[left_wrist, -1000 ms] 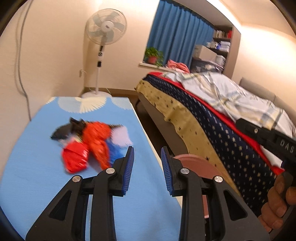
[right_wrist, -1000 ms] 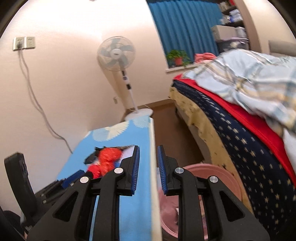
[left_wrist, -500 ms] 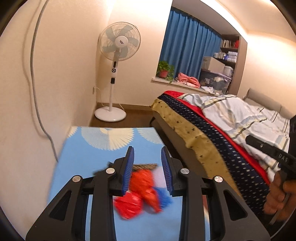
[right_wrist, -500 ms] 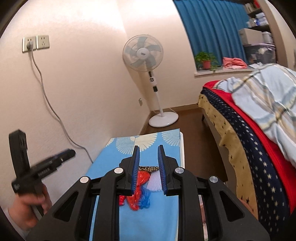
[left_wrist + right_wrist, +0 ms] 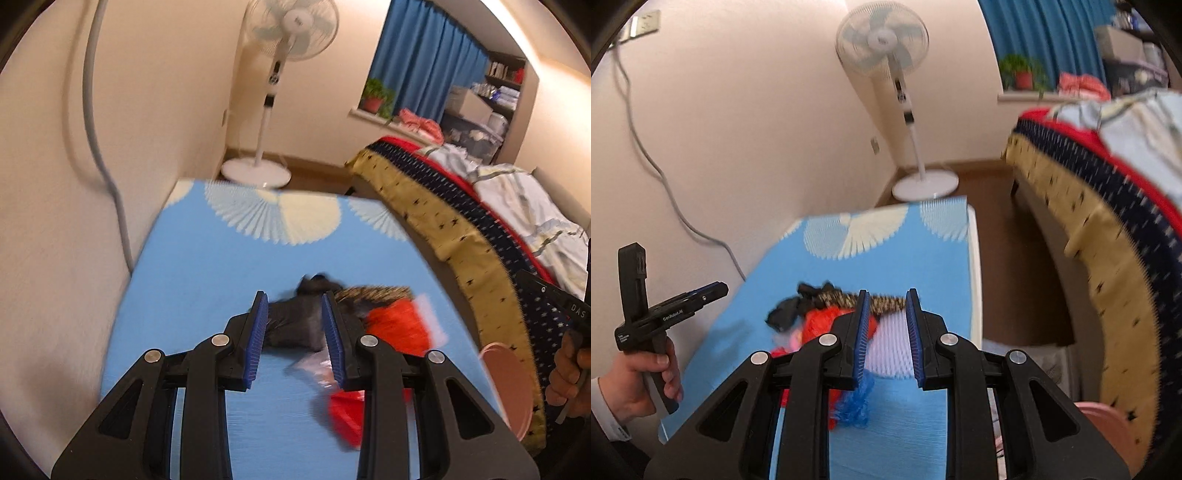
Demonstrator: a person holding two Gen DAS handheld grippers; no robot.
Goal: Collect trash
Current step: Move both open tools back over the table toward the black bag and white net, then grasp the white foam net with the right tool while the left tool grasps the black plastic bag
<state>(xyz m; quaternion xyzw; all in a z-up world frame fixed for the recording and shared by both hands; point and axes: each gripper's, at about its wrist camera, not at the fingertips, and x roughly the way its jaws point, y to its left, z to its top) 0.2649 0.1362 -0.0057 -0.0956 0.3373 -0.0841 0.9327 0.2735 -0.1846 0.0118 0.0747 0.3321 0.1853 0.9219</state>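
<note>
Both grippers have swung in over the table [image 5: 177,266] within the last second and now point down at the litter. The left gripper [image 5: 294,339] stands part open, empty, with the dark wrapper [image 5: 295,321] seen between its blue pads. The right gripper [image 5: 885,334] is likewise spread and holds nothing. The trash pile [image 5: 827,325] lies untouched mid-table. The pink bin [image 5: 506,384] waits beyond the right edge. Judgement: collection not begun; first pick imminent.
</note>
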